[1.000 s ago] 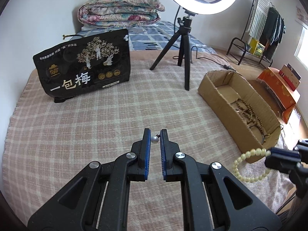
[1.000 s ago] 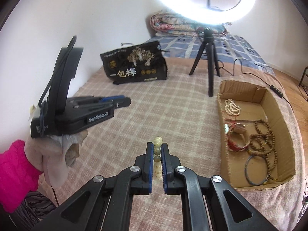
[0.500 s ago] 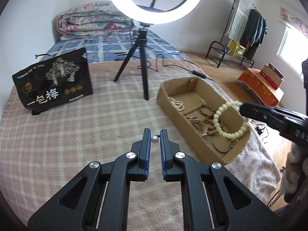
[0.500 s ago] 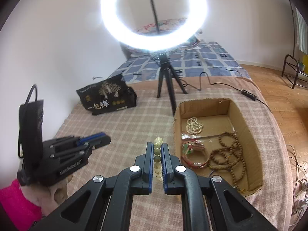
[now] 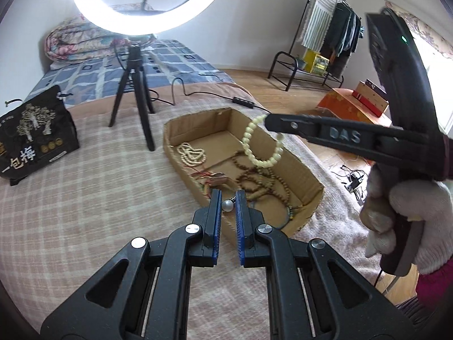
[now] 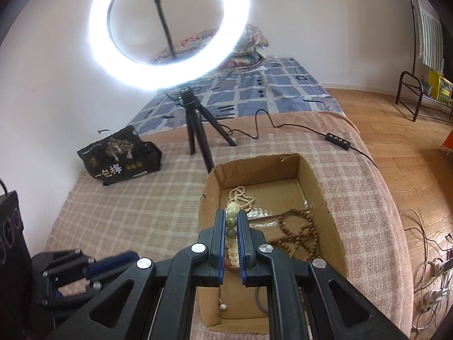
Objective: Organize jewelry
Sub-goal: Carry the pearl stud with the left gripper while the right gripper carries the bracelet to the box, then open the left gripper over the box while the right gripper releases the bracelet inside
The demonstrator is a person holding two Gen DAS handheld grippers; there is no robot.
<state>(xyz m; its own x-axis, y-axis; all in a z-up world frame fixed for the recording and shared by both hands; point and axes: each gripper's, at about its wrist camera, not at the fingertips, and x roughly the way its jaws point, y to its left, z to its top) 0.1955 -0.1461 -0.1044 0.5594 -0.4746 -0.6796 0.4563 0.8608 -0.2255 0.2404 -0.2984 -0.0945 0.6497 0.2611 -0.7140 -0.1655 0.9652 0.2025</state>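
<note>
The pale bead bracelet (image 5: 262, 144) hangs from the right gripper (image 6: 232, 226), right over the cardboard box (image 5: 308, 178) that sits on the bed (image 5: 93, 187). The jaws are clenched on a few of its beads, and the rest of the loop dangles free. The left gripper (image 5: 227, 206) is at the near wall of the box, with its jaws pinching a small pearl (image 5: 227, 205) with a little hook. Brown bead strings (image 6: 297, 229) and a white bead string (image 5: 191, 153) already lie in the box. To do this well, I think the right gripper should go down low into a bare spot, then let go gently, so the bracelet does not bounce out or tangle. The pearl can drop in after, from just over the wall.
</note>
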